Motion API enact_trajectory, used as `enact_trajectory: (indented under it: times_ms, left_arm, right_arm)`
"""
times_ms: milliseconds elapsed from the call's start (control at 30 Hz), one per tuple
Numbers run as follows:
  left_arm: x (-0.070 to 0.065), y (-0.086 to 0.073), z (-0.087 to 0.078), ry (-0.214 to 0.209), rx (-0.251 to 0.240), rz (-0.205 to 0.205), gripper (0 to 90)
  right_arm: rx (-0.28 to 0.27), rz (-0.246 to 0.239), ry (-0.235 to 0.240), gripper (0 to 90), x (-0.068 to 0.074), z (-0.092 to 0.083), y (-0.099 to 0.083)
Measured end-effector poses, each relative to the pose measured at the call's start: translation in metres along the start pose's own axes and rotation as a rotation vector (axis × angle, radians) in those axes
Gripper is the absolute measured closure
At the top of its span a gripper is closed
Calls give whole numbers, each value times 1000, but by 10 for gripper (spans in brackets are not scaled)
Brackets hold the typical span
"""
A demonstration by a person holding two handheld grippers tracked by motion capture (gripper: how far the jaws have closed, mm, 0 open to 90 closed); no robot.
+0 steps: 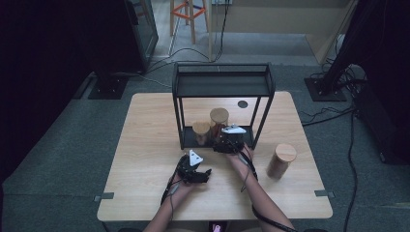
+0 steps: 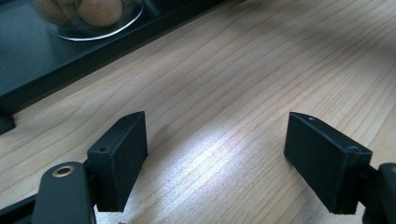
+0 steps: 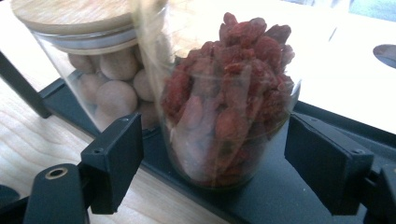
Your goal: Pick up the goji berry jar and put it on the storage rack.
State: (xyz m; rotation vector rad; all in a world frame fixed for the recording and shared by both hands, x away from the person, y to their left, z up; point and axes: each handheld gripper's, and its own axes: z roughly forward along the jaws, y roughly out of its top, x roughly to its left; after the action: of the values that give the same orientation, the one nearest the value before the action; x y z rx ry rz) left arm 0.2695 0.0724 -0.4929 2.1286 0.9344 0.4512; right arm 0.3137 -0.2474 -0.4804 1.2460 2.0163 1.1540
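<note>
Your right claw [image 3: 212,154] gapes wide around red-berry jar [image 3: 224,98] | nut jar [image 3: 100,70] crowds beside it | left claw [image 2: 215,154] wide over bare bench [image 2: 261,70]

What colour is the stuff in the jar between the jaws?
Dark red, dried fruit in the clear jar; best in the right gripper view.

We see dark red berries [image 3: 229,93] in a clear jar [image 3: 224,107], round tan balls [image 3: 109,88] in another with a light wood lid [image 3: 70,14], a black shelf [image 3: 289,205], and a pale striped worktop [image 2: 243,93].
</note>
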Motion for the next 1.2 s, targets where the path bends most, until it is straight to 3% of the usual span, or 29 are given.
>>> enact_trajectory:
  times_ms: [367, 600, 1200]
  left_arm:
    - [0, 0, 0, 0, 0, 0, 214]
    - [0, 0, 0, -1, 0, 0, 214]
    - [0, 0, 0, -2, 2, 3, 214]
  right_arm:
    - [-19, -17, 14, 196, 0, -10, -6]
    - [-41, -27, 60, 197, -6, -15, -14]
    - [-51, -24, 66, 197, -9, -30, -28]
